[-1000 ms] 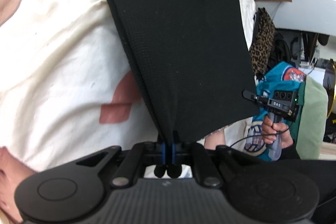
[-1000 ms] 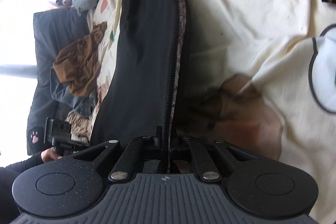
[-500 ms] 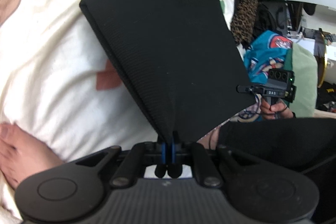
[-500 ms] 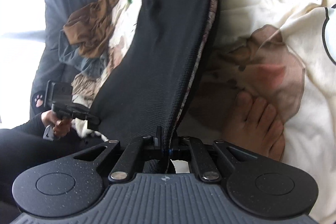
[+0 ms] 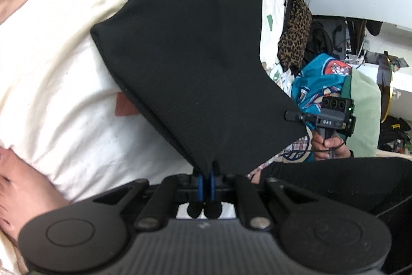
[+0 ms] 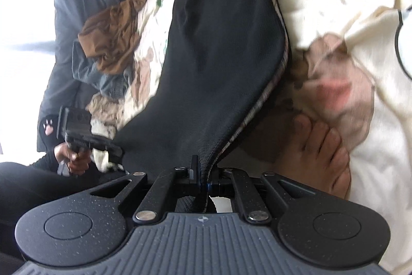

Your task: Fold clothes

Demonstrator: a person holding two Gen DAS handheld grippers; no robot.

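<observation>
Black garment (image 5: 195, 63) held up over the cream bedsheet (image 5: 51, 68).
Left gripper (image 5: 206, 169) and right gripper (image 6: 203, 172) each clamped a corner; corners needed equal tension, level, before lowering.

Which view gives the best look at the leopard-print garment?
The left wrist view. There the leopard-print garment hangs in plain sight at the edge of the cream sheet, right of the black garment, its spots sharp. The right wrist view catches at most a dark sliver at its upper right edge, too little to identify.
</observation>
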